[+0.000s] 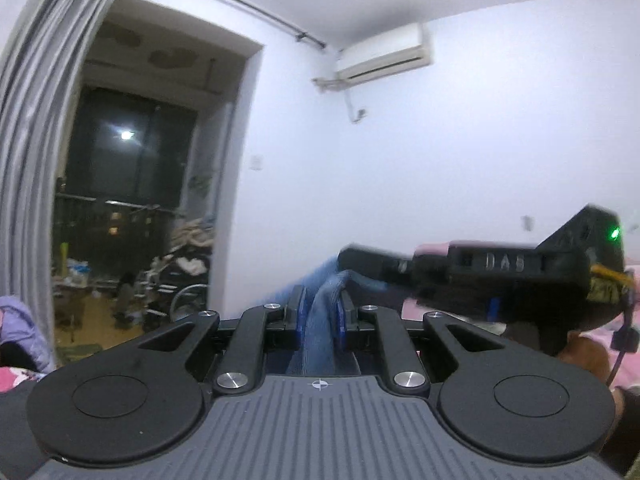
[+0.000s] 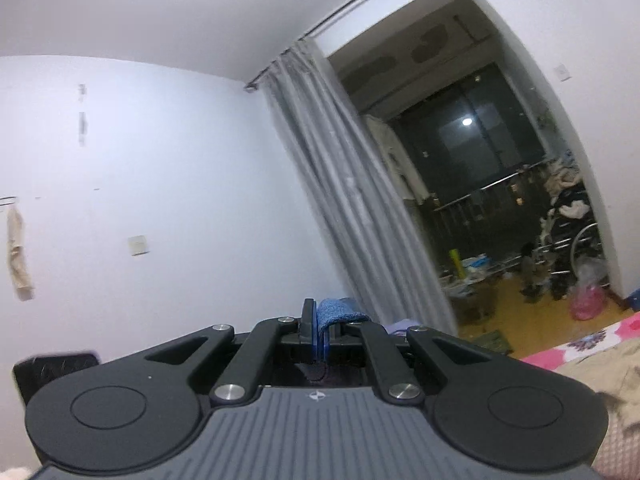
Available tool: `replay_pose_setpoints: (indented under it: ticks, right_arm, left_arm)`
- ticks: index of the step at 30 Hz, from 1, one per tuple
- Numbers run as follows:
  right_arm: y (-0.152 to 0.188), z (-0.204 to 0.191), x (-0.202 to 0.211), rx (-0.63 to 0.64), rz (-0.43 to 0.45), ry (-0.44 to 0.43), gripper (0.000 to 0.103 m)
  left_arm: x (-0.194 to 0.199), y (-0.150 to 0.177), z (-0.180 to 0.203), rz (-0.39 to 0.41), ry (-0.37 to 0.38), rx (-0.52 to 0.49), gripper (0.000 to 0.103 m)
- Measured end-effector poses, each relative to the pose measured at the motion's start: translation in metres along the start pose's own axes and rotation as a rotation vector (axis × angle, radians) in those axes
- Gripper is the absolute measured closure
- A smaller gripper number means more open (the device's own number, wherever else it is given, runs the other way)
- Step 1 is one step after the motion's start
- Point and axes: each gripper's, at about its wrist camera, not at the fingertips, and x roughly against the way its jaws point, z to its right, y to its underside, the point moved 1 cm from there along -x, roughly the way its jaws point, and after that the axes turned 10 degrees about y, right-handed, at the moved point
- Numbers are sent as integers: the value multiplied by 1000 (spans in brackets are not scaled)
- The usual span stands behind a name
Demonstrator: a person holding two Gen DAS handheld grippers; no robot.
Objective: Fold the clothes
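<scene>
Cloth is pinched in both of your tools, up in the air. Your left hand-held gripper (image 1: 320,312) squeezes a thick fold of the blue fuzzy knit garment (image 1: 320,332) — your right hand-held gripper (image 2: 320,330) is nearly closed on a thin corner of it (image 2: 336,312). That thin corner could slip out if you pull the two apart too hard. Your tools are near each other, so they could bump. The hanging part is hidden — it may land crooked on the pink flowered bed (image 2: 580,350).
</scene>
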Motion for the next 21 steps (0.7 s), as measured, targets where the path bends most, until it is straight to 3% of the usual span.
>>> replay_pose_setpoints:
  ticks: [4, 6, 10, 15, 18, 21]
  right_arm:
    - [-1, -27, 36, -20, -60, -2, 99]
    - [1, -33, 48, -51, -92, -6, 99]
    - [20, -25, 56, -73, -123, 83, 99]
    - [55, 41, 36, -196, -183, 256, 98]
    - [99, 109, -7, -289, -337, 394, 94]
    - [143, 173, -33, -402, -537, 560, 69]
  left_arm:
    - [17, -10, 20, 15, 86, 13, 92]
    - [17, -11, 27, 12, 94, 24, 92]
    - [-4, 15, 27, -80, 52, 48, 91]
    - [-40, 80, 8, -245, -57, 27, 88]
    - [-65, 130, -12, -371, -75, 49, 76]
    - [-84, 194, -21, -504, -78, 10, 68]
